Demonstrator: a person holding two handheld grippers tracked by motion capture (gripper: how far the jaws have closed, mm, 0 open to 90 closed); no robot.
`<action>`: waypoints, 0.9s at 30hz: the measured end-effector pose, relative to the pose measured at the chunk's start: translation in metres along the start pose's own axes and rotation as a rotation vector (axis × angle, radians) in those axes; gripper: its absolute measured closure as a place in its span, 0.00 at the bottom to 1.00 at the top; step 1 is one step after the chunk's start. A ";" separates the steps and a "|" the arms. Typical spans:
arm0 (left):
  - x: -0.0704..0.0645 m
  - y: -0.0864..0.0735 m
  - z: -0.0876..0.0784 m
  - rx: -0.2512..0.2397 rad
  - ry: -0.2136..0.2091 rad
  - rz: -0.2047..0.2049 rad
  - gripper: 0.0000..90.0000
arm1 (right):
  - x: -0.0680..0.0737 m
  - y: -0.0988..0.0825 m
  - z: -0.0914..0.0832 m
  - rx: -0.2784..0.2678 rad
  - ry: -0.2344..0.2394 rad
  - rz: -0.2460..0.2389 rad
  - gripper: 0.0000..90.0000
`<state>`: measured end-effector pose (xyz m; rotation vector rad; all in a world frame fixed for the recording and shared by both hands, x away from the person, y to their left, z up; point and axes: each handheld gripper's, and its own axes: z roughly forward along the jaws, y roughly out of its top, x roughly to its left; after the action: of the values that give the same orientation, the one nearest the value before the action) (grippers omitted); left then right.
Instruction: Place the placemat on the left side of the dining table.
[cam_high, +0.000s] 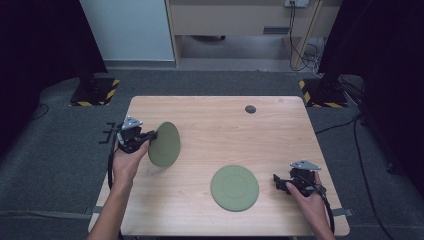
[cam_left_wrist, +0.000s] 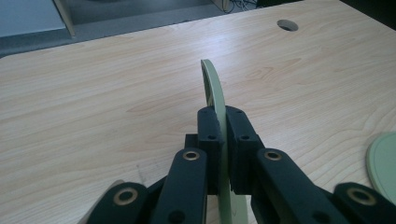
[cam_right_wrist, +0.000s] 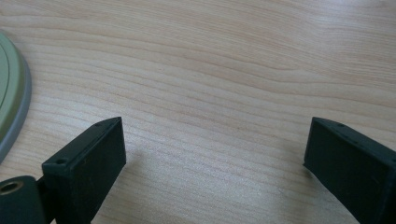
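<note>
My left gripper is shut on the rim of a green plate, which it holds tilted on edge above the left part of the wooden table. Seen along the jaws in the left gripper view, the plate stands edge-on, pinched between the two pads of my left gripper. A second green plate lies flat near the table's front middle. My right gripper rests low at the front right, just right of the flat plate. In the right gripper view, my right gripper is open over bare wood, the flat plate at the left edge.
A round cable hole sits in the tabletop near the far edge. Black stand bases with yellow-black tape stand on the grey carpet beyond both far corners. Cables lie on the floor at the right.
</note>
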<state>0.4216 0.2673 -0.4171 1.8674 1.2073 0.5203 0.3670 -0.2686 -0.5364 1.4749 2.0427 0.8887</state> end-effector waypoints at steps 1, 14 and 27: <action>0.002 -0.001 -0.001 -0.003 0.000 -0.003 0.95 | 0.000 0.000 0.000 0.003 0.001 -0.001 0.06; 0.023 -0.011 -0.012 -0.012 0.036 -0.039 0.95 | 0.001 0.000 0.001 0.005 0.001 -0.007 0.06; 0.038 -0.023 -0.015 -0.006 0.062 -0.064 0.95 | 0.000 -0.001 0.001 0.010 0.001 -0.006 0.06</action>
<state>0.4161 0.3114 -0.4310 1.8130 1.3005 0.5488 0.3674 -0.2680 -0.5379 1.4733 2.0540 0.8777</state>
